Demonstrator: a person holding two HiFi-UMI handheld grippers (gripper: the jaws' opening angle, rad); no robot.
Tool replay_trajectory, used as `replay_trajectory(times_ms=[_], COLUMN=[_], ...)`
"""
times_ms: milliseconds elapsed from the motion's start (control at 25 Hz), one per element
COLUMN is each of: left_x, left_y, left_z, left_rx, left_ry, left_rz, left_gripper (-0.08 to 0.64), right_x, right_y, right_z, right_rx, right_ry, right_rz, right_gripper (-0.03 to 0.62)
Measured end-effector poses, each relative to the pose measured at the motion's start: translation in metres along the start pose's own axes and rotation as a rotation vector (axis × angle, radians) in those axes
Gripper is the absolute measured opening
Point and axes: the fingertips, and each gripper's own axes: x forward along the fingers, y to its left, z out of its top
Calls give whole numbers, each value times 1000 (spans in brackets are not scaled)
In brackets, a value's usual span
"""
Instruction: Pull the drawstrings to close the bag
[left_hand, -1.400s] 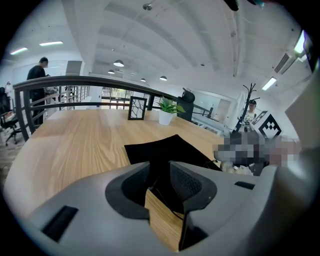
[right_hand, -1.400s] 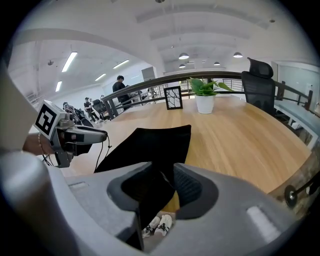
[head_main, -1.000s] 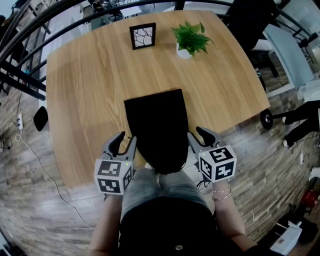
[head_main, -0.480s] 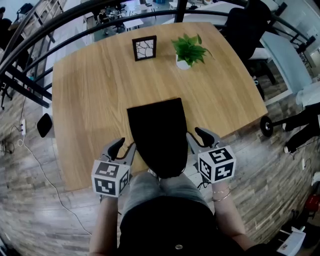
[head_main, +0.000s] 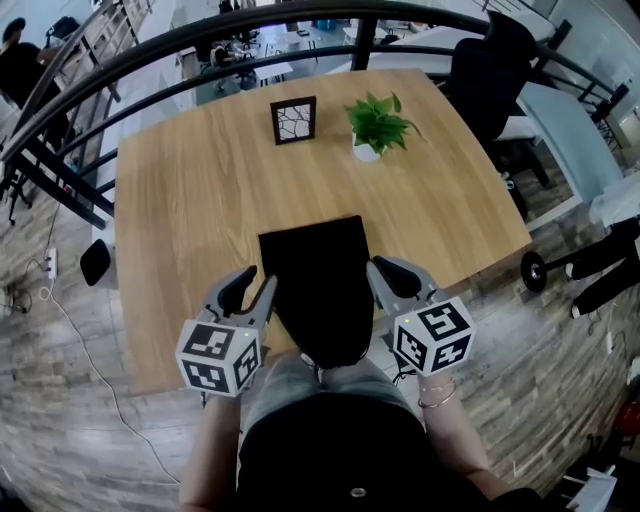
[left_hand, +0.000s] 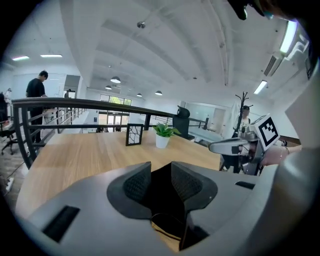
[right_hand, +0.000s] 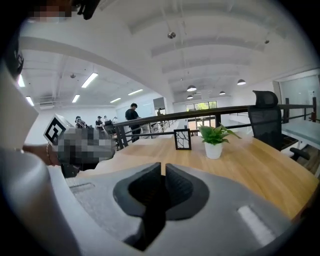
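At the table's near edge, six o'clock of the plant, the black bag lies between both grippers. The left gripper has its jaws apart, with black showing between them. The right gripper has just closed to a slit, with no cord visible. Make sure each drawstring is pinched, then pull toward nine and three o'clock.

My head camera looks steeply down on the table. Both gripper cameras sit low near its edge, facing across it and sharing the plant.
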Motion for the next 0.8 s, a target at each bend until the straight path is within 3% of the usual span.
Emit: replay_trajectory(times_ms=[80, 400, 600, 800], left_x=[-1, -1, -3, -4], left_y=[-1, -7, -12, -18], left_z=[12, 45, 57, 62], left_rx=[-5, -3, 13, 28], left_ry=[-39, -132, -170, -195], left_rz=[1, -31, -55, -52], left_gripper=[116, 37, 25, 15], right_x=[-2, -12, -24, -21], right_y=[3, 23, 23, 30], right_z=[13, 56, 88, 88], right_rx=[-17, -28, 10, -19], right_ry=[-33, -137, -274, -275], right_rz=[6, 99, 72, 87], right_gripper=[3, 0, -2, -2])
